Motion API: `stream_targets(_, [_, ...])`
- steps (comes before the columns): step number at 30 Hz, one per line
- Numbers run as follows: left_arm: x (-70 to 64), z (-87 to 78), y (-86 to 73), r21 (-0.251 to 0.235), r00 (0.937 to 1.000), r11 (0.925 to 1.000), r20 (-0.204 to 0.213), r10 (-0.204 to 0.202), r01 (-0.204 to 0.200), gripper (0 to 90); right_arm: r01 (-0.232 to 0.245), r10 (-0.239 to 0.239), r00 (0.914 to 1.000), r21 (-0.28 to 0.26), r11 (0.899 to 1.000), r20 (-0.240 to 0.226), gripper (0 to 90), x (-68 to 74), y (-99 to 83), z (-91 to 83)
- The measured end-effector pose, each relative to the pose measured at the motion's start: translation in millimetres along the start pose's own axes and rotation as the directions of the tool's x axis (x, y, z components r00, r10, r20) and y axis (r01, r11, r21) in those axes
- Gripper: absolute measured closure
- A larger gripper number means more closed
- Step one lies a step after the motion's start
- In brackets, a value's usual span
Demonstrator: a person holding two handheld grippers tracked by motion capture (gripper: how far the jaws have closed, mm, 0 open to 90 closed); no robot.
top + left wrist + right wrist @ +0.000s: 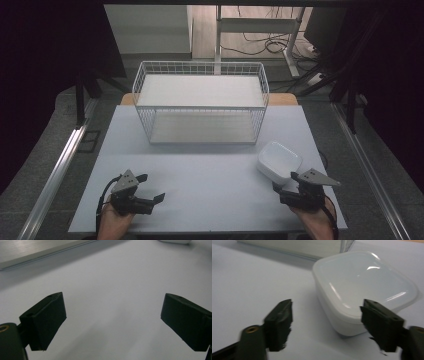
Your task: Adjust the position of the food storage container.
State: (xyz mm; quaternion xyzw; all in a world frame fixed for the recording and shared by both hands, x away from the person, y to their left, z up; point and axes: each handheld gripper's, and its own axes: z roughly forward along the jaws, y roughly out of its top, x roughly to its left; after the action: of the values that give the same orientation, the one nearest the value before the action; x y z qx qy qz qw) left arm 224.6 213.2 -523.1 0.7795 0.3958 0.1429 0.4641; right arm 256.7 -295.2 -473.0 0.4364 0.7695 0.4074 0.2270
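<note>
A white wire basket (200,102) stands at the back of the worktop (200,190). The white plastic container (279,161) sits near the right front, just ahead of the right tongs (284,181), which gape wide, one jaw overlapping its near corner. The left tongs (152,187) rest low at front left, also wide, holding nothing. Both forearms are cut off by the bottom edge.

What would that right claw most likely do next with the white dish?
Probably ease forward to bring its open jaws around the near corner of the white bowl. The right gripper sits just short of it, empty and pointed at it.
</note>
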Motion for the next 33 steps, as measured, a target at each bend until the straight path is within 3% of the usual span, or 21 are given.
stream_targets(3, [0.1, -0.1, 0.1, -0.001, 1.0000, 1.0000, -0.003, 0.000, 0.000, 5.7, -0.013, 0.013, 0.9999, -0.005, 1.000, 0.007, 35.0, -5.5, 2.1, -2.3])
stream_targets(4, [0.2, -0.1, 0.1, -0.003, 1.0000, 1.0000, -0.003, -0.001, 0.001, 5.8, -0.012, 0.012, 0.9997, -0.003, 1.000, 0.021, 46.3, -13.6, 4.8, -4.7])
stream_targets(8, [-0.3, -0.4, 0.7, -0.011, 1.0000, 0.9999, -0.002, 0.003, -0.003, 6.0, -0.029, 0.029, 0.9992, -0.004, 1.000, 0.028, 64.4, -25.0, 7.9, -4.8])
stream_targets(9, [-0.3, -0.4, 0.7, -0.011, 1.0000, 0.9999, -0.002, 0.003, -0.003, 6.1, -0.029, 0.029, 0.9992, -0.004, 1.000, 0.028, 64.4, -25.0, 7.9, -4.8])
stream_targets(10, [-0.5, -0.4, 0.9, -0.013, 1.0000, 0.9999, -0.003, 0.006, -0.006, 6.2, -0.046, 0.046, 0.9982, -0.006, 0.999, 0.040, 75.5, -33.5, 10.4, -3.6])
stream_targets(15, [-0.2, -0.3, 0.9, -0.015, 0.9999, 0.9999, -0.010, 0.006, -0.006, 6.2, -0.047, 0.048, 0.9966, -0.005, 0.999, 0.067, 89.2, -46.5, 16.0, 2.3])
stream_targets(17, [0.0, -0.5, 0.8, -0.017, 0.9999, 0.9999, -0.012, 0.002, -0.002, 6.2, -0.050, 0.049, 0.9946, 0.009, 0.999, 0.092, 89.5, -53.9, 20.1, 8.2])
stream_targets(20, [0.5, -1.1, 0.6, -0.017, 0.9999, 0.9999, -0.013, -0.002, 0.002, 6.2, -0.105, 0.102, 0.9820, 0.012, 0.994, 0.159, 89.5, -70.8, 23.9, 14.6])
stream_targets(21, [0.5, -1.1, 0.6, -0.017, 0.9999, 0.9999, -0.013, -0.002, 0.002, 6.2, -0.105, 0.102, 0.9820, 0.012, 0.994, 0.159, 89.5, -70.8, 23.9, 14.6])
stream_targets(22, [0.5, -1.0, 0.1, -0.013, 0.9999, 0.9999, -0.016, -0.003, 0.003, 6.3, -0.138, 0.133, 0.9754, 0.018, 0.990, 0.176, 89.5, -76.2, 21.0, 14.8])
stream_targets(23, [0.5, -1.0, 0.1, -0.013, 0.9999, 0.9999, -0.016, -0.003, 0.003, 6.3, -0.138, 0.133, 0.9754, 0.018, 0.990, 0.176, 89.5, -76.2, 21.0, 14.8])
stream_targets(24, [0.4, -1.3, 0.1, -0.013, 0.9999, 0.9999, -0.016, -0.003, 0.003, 6.3, -0.155, 0.146, 0.9700, 0.032, 0.987, 0.195, 89.5, -78.3, 17.7, 13.1])
stream_targets(27, [0.4, -1.3, 0.2, -0.014, 0.9998, 0.9999, -0.017, -0.003, 0.003, 6.4, -0.166, 0.156, 0.9692, 0.040, 0.985, 0.191, 89.5, -78.9, 15.4, 12.3])
stream_targets(29, [0.0, -1.8, 0.4, -0.017, 0.9998, 0.9998, -0.018, -0.001, 0.001, 6.5, -0.153, 0.136, 0.9708, 0.074, 0.985, 0.197, 89.4, -76.7, 13.4, 17.9])
stream_targets(33, [0.4, -1.5, 0.4, -0.017, 0.9998, 0.9998, -0.018, -0.003, 0.003, 6.6, -0.152, 0.133, 0.9675, 0.075, 0.986, 0.215, 89.4, -78.0, 16.6, 24.8])
